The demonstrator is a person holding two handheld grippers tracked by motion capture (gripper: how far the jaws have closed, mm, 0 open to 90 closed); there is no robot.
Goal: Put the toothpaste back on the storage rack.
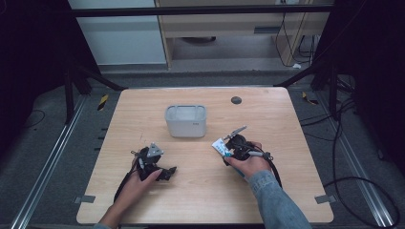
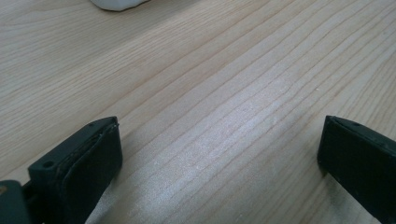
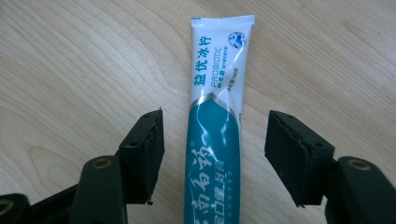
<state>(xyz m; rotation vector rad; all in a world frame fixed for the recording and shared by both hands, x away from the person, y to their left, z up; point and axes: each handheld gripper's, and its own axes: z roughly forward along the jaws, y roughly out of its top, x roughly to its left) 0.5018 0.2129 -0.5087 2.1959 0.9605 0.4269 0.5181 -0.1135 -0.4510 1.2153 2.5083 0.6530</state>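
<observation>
The tube lay flat on the table, dead centre in the right gripper view, its long axis running bottom to top of that frame, straight along the line of the right gripper. Jaws stood either side of the teal lower half, released, a clear gap on both flanks, pads not touching it; nothing grasped. Crimped flat white end pointed toward the top of frame, the cap end ran off the bottom edge. In the high view the tube sat right of centre, just below right of the bin, poking out upper left of the right gripper. Right hand plainly nearer. Left gripper sat released over bare wood, lower left of centre in the high view, well apart from the tube. Tube: glossy soft plastic, white and teal print. Bin: pale grey, rounded rectangle, open top. Table: light wood grain, matte. Jaws: black, blocky, rubbery pads.
</observation>
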